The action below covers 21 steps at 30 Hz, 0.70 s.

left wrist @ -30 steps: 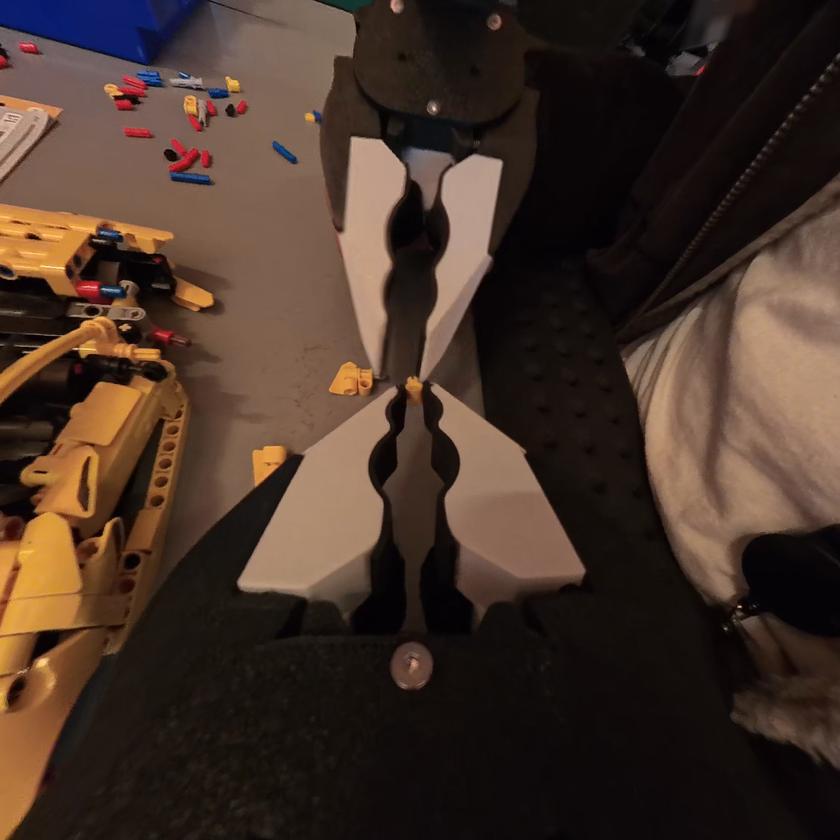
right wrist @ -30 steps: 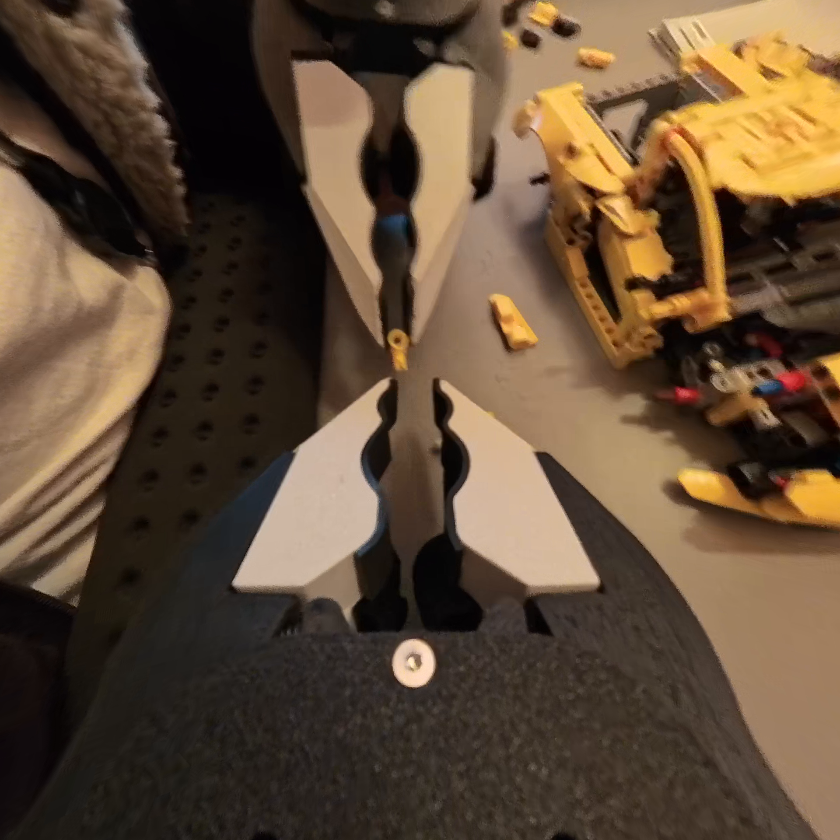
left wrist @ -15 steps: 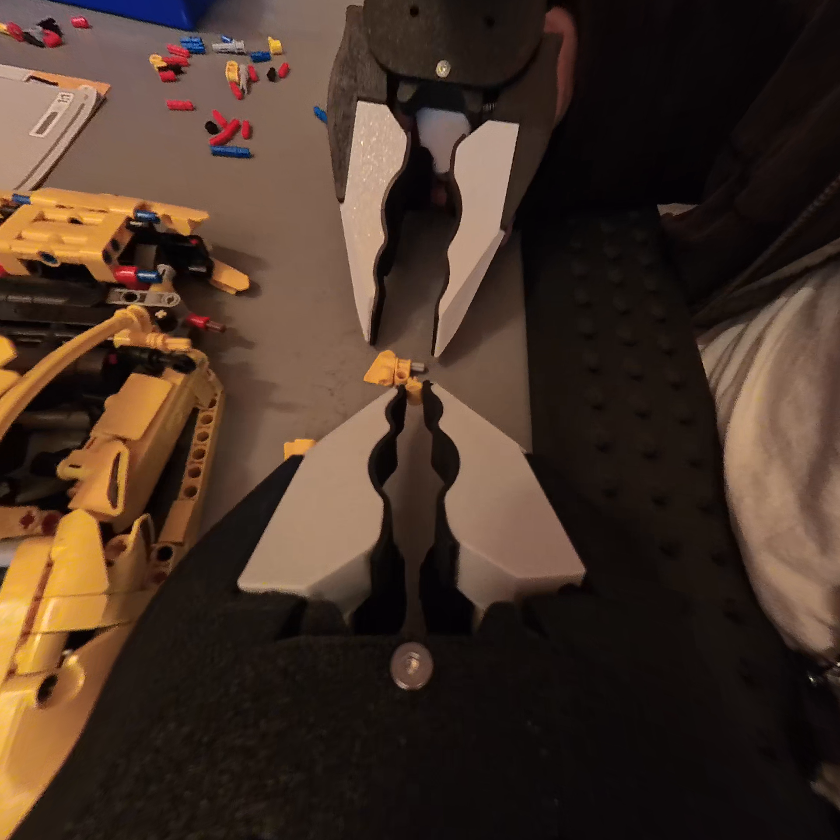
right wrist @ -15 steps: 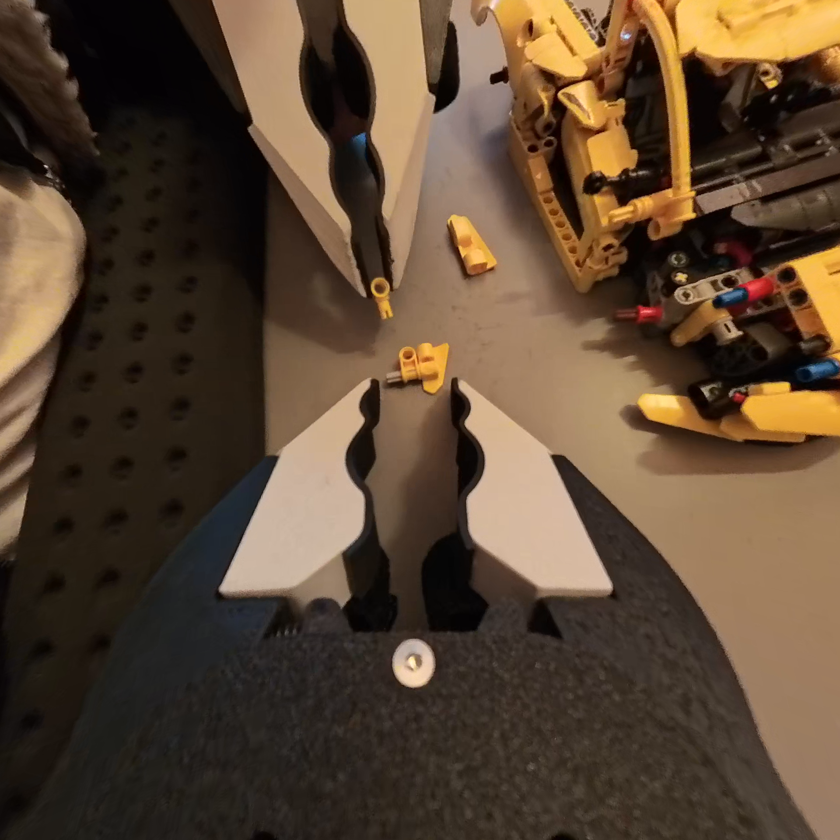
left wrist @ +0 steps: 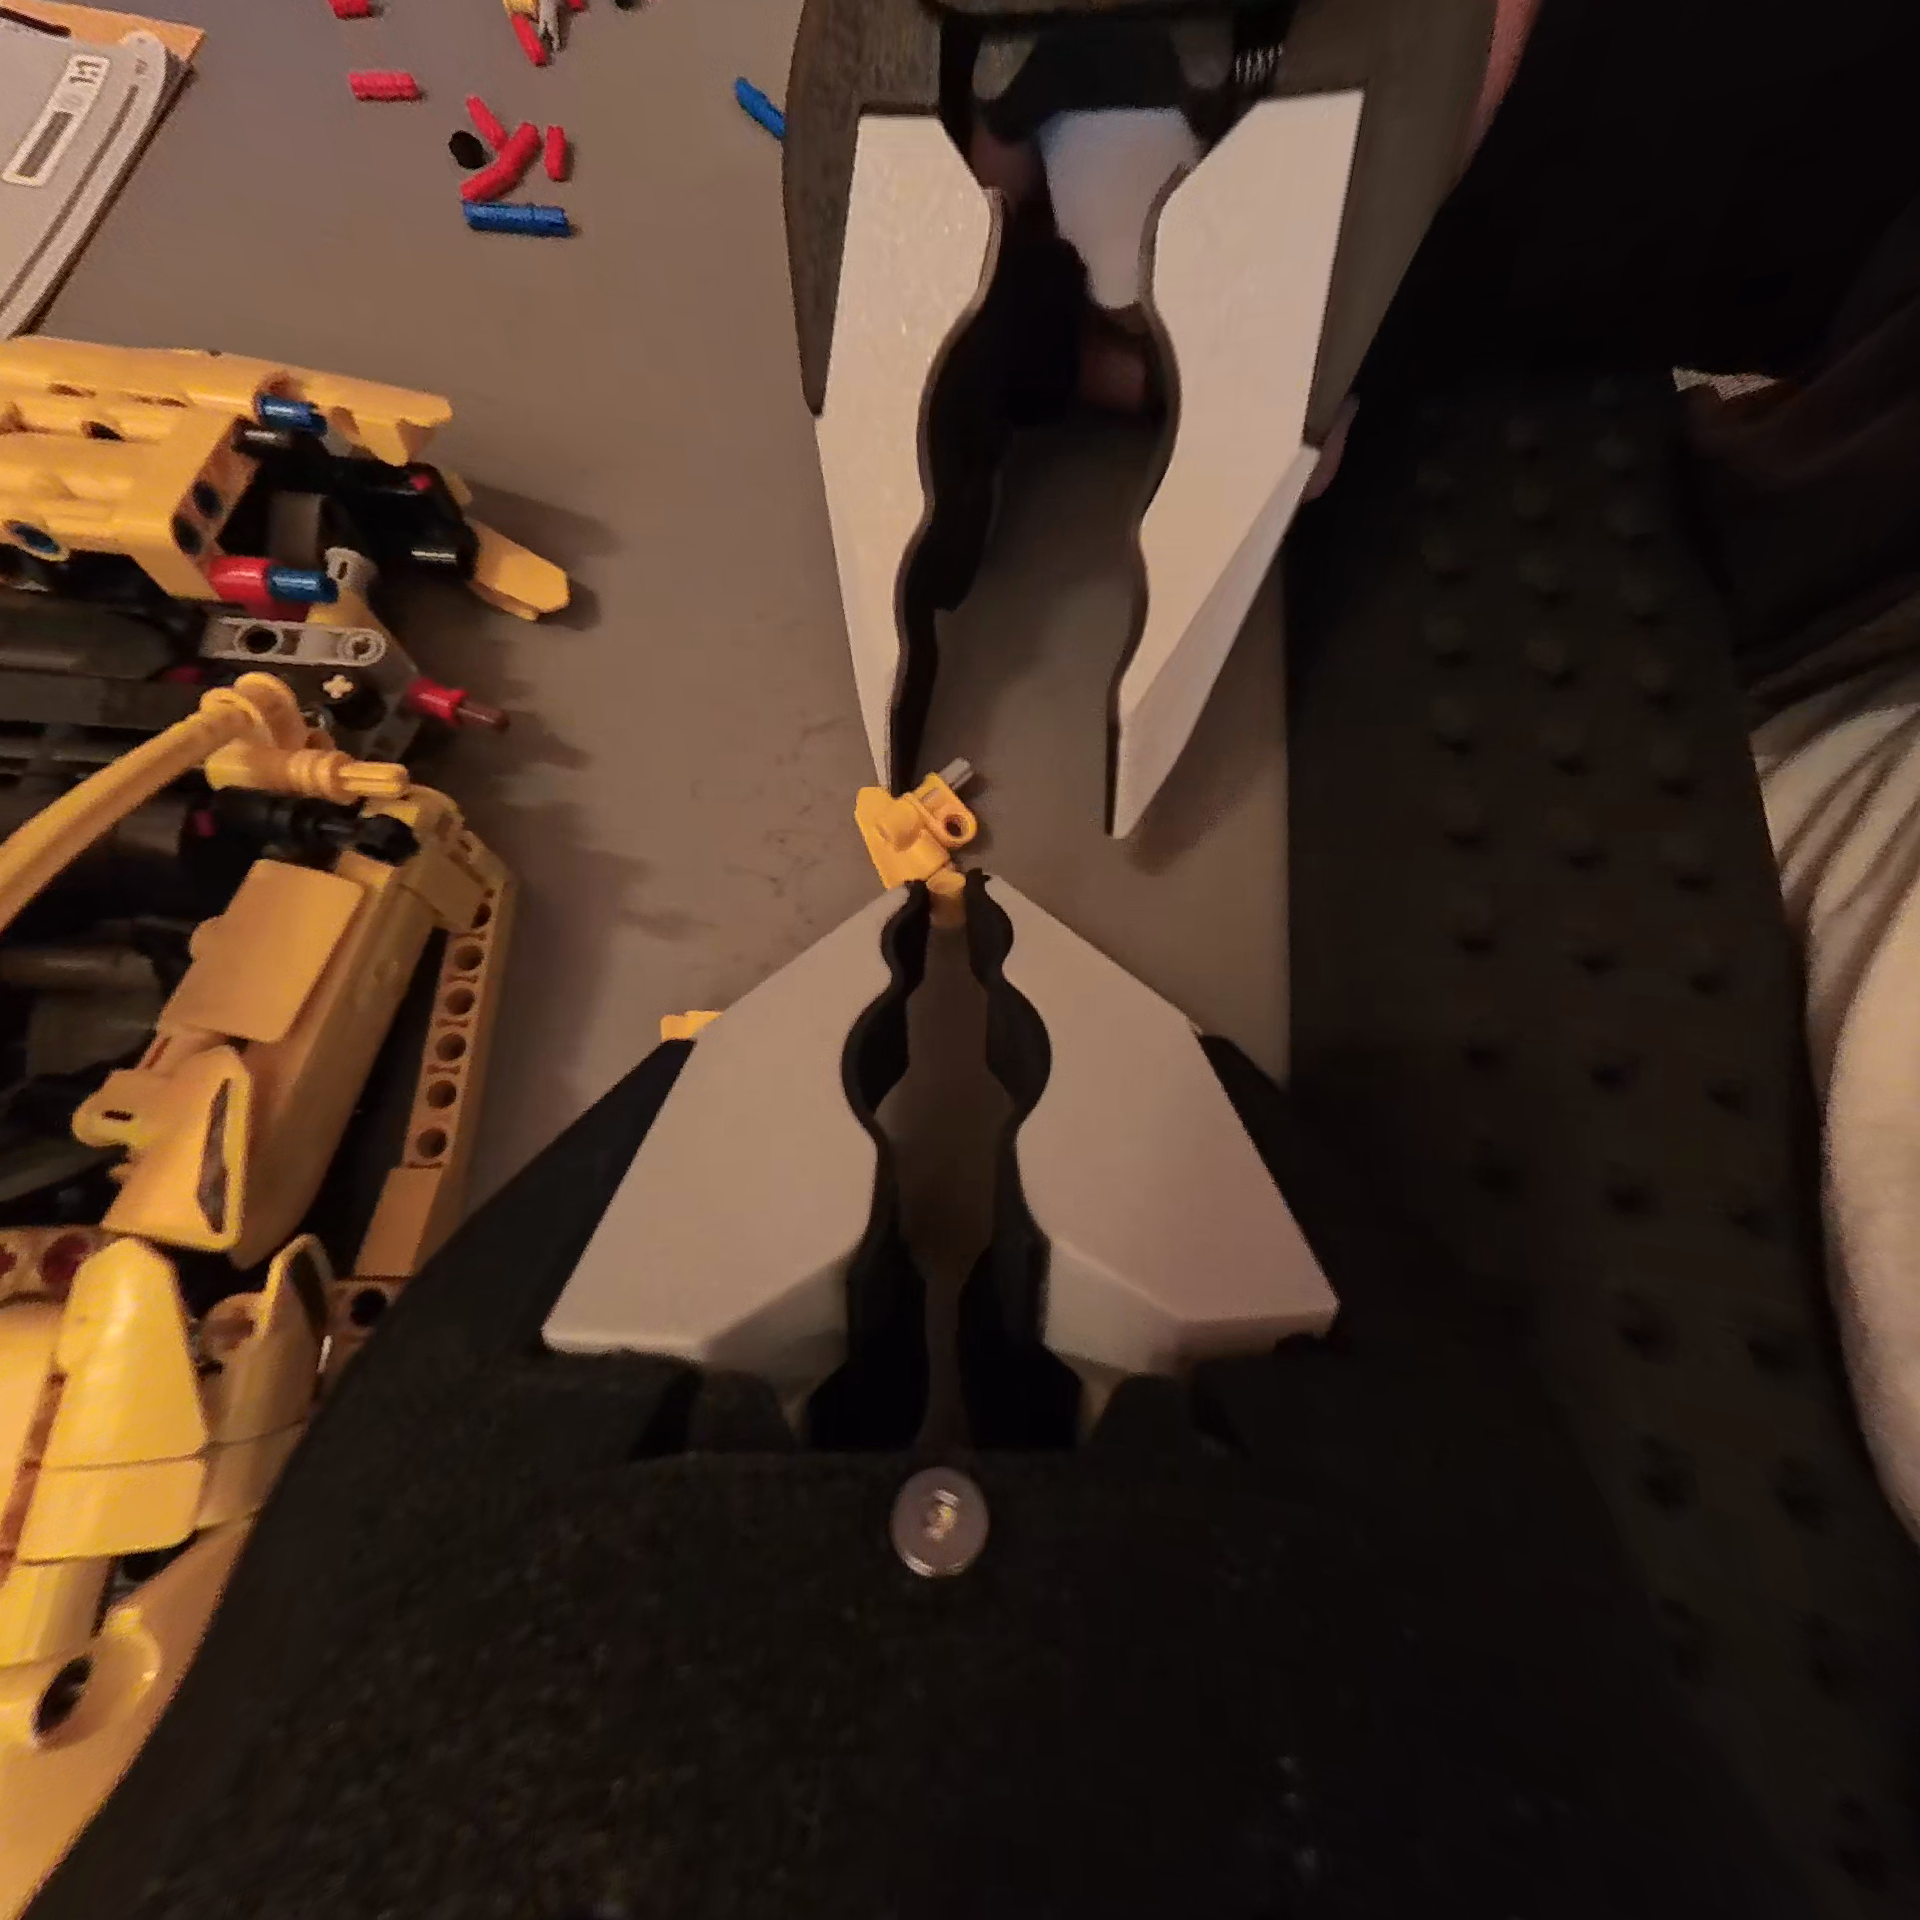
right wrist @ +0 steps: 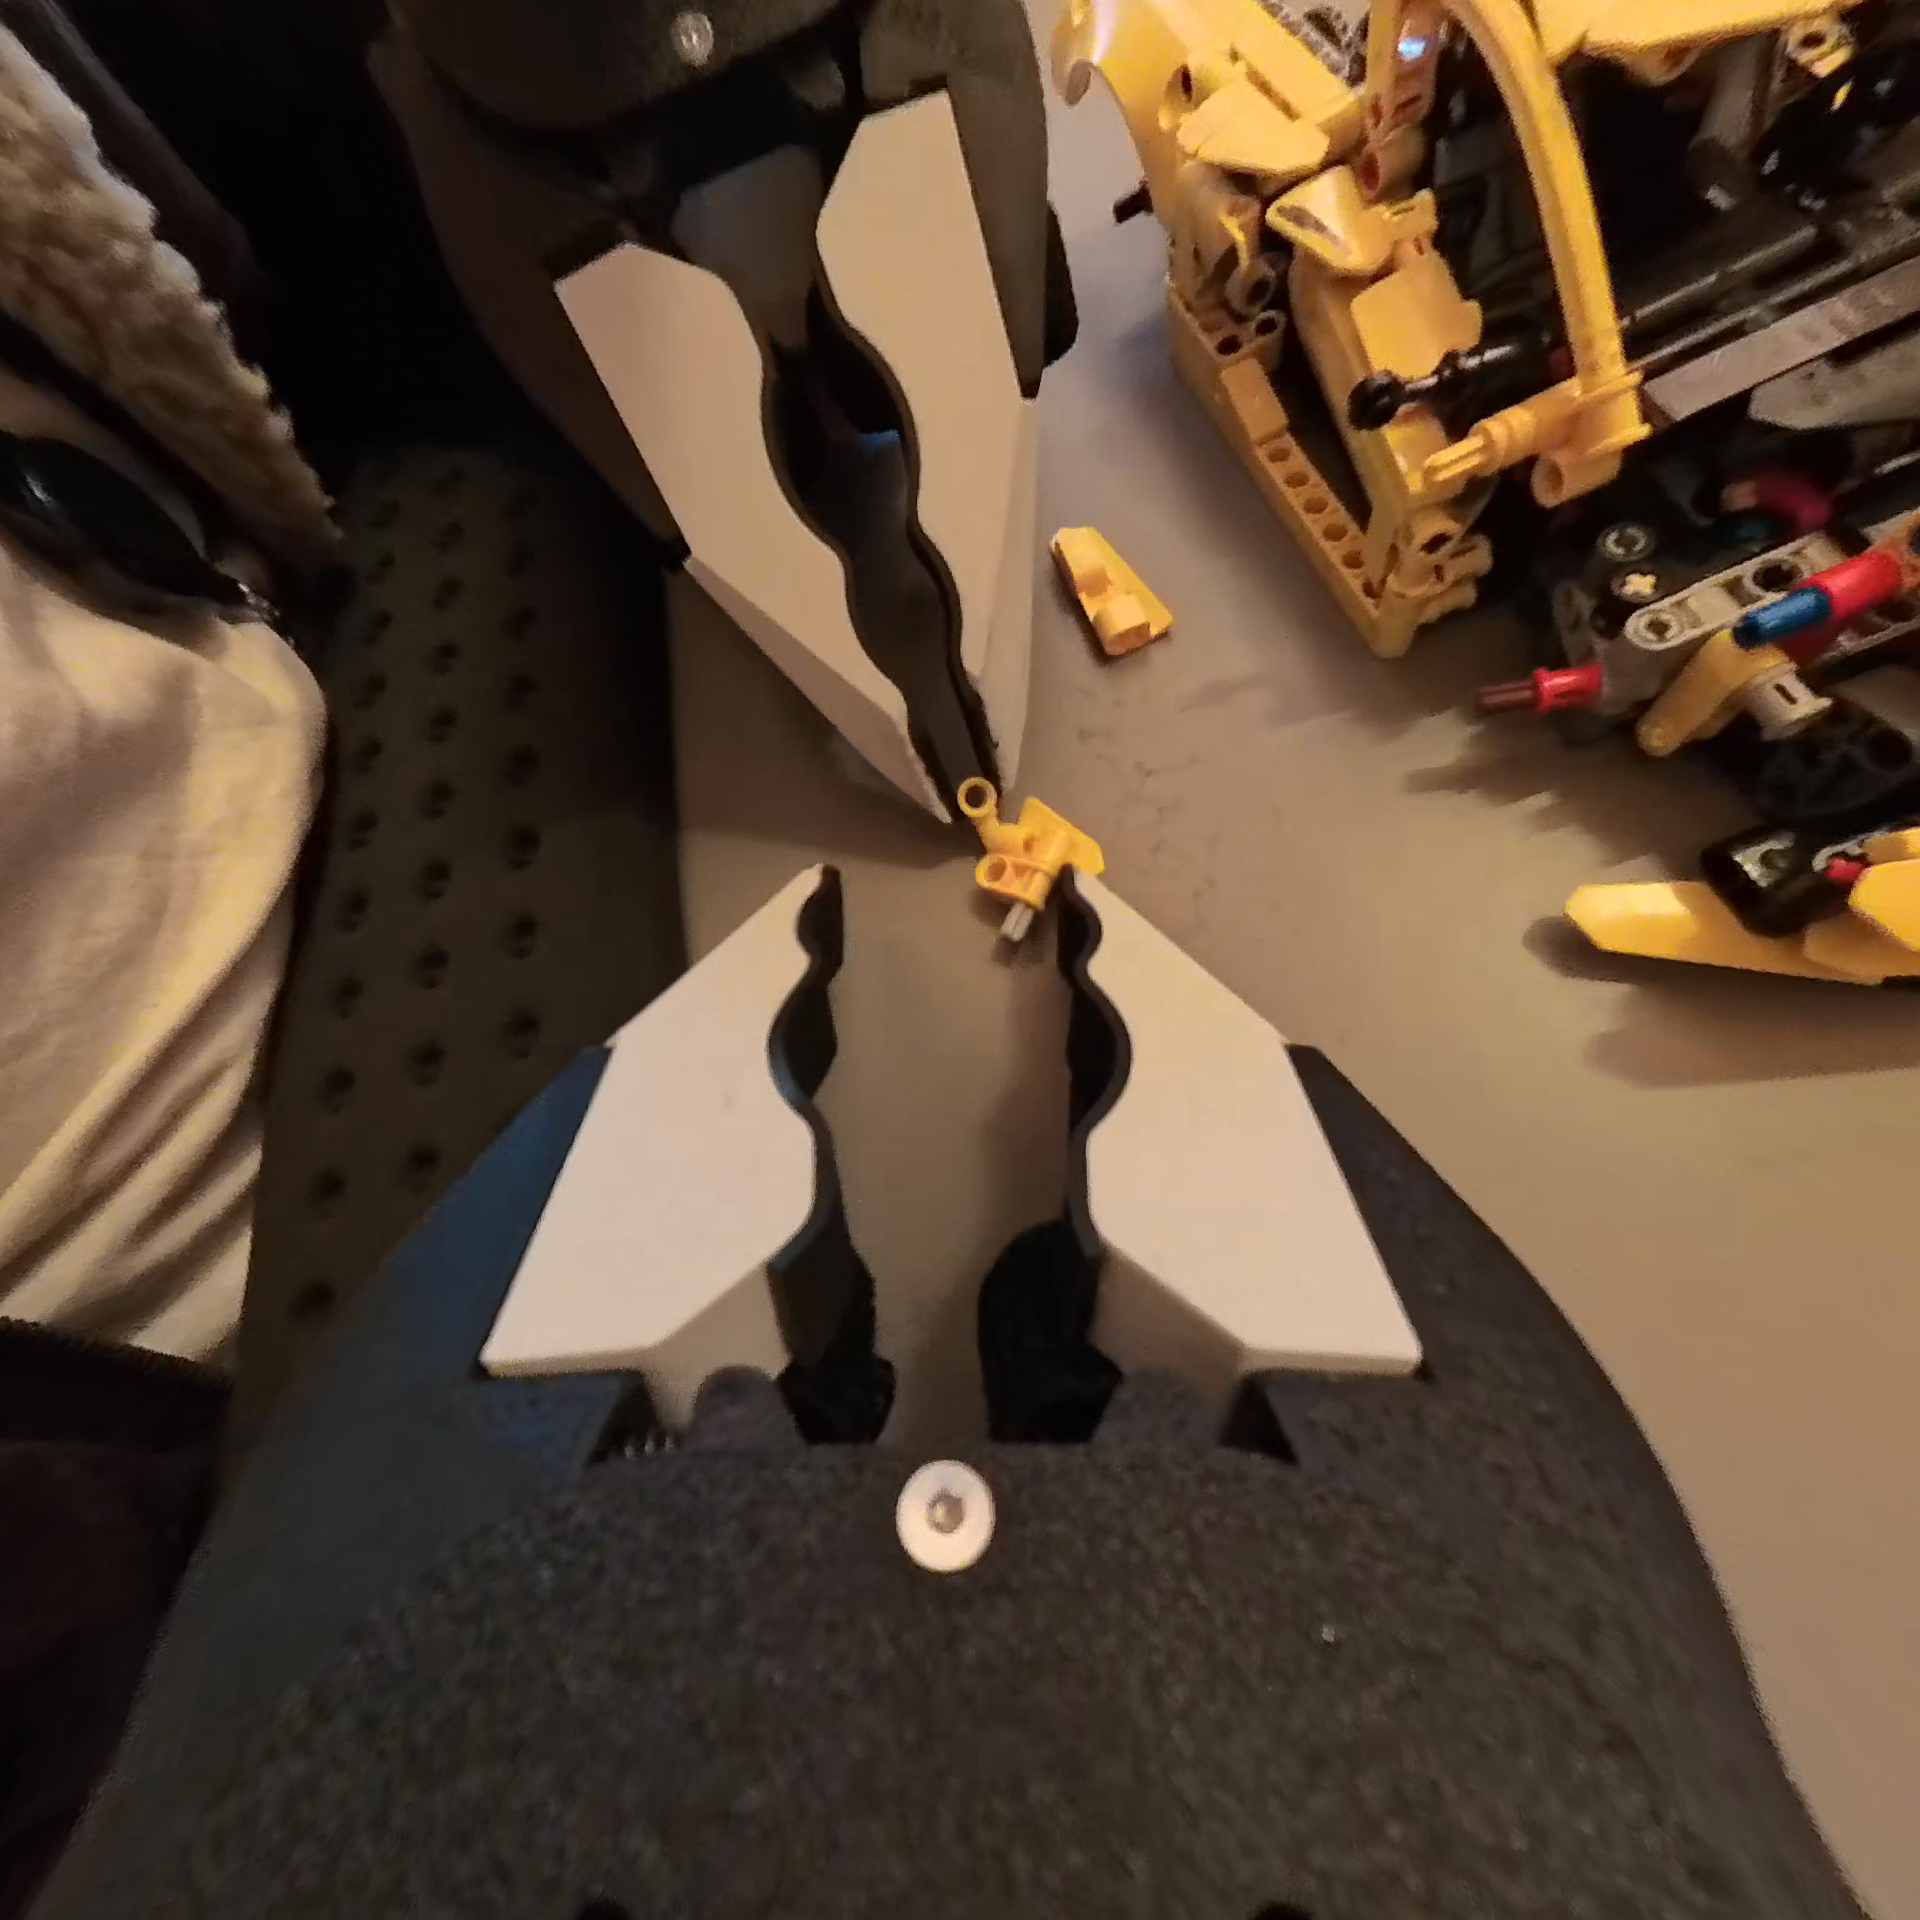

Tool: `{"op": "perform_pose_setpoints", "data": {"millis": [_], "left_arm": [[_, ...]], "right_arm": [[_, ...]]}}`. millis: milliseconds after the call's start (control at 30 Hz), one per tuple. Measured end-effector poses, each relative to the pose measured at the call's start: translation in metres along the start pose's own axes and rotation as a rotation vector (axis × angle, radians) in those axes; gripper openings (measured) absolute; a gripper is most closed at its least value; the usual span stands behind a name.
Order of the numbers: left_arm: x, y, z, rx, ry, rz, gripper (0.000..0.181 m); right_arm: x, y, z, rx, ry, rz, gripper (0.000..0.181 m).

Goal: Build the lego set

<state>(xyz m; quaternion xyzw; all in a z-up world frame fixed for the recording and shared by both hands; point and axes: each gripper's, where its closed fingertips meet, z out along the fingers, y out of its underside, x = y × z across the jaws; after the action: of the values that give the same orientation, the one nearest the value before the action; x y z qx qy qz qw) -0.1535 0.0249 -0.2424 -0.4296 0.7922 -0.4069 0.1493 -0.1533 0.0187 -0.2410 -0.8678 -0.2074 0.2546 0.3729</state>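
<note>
My left gripper [left wrist: 940, 896] is shut on a small yellow pin piece [left wrist: 943, 902]. The piece's tip touches a yellow connector with a grey pin [left wrist: 912, 831] lying on the grey table. My right gripper [right wrist: 948, 888] is open and empty, pointing at the left gripper tip to tip. In the right wrist view the connector [right wrist: 1027, 860] lies beside one of its fingertips [right wrist: 1072, 896], and the left gripper [right wrist: 966, 802] holds the pin piece [right wrist: 977, 802]. The big yellow lego model [left wrist: 260, 935] stands to the left; it also shows in the right wrist view [right wrist: 1455, 312].
A loose yellow piece [right wrist: 1112, 608] lies near the model. Red and blue pins [left wrist: 509, 166] and an instruction booklet [left wrist: 73, 135] lie farther back. A black studded mat [left wrist: 1507, 935] borders the table, with a person's clothing [left wrist: 1849, 935] beyond it. Only a small space, under 4 cm, lies between the two pairs of fingers.
My right gripper has opened wider and drawn close. The left gripper has brought its pin piece against the yellow connector, which now lies between the two grippers' tips.
</note>
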Motion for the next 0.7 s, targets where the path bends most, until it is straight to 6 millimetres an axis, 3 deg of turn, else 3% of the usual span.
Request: {"op": "perform_pose_setpoints", "data": {"millis": [200,367,533,700], "left_arm": [[-0.001,0.001,0.000,-0.004,-0.007,-0.002,0.007],[-0.001,0.005,-0.004,-0.015,-0.010,-0.006,0.007],[-0.002,0.010,-0.011,-0.006,-0.005,-0.018,0.007],[-0.001,0.010,-0.017,0.001,-0.002,-0.015,0.007]], "right_arm": [[-0.014,-0.017,-0.003,0.099,-0.073,0.033,0.032],[-0.016,-0.014,-0.003,0.089,-0.063,0.025,0.033],[0.002,-0.001,-0.017,0.018,0.052,-0.079,0.032],[0.018,-0.007,-0.006,-0.069,0.060,-0.154,0.033]]}}
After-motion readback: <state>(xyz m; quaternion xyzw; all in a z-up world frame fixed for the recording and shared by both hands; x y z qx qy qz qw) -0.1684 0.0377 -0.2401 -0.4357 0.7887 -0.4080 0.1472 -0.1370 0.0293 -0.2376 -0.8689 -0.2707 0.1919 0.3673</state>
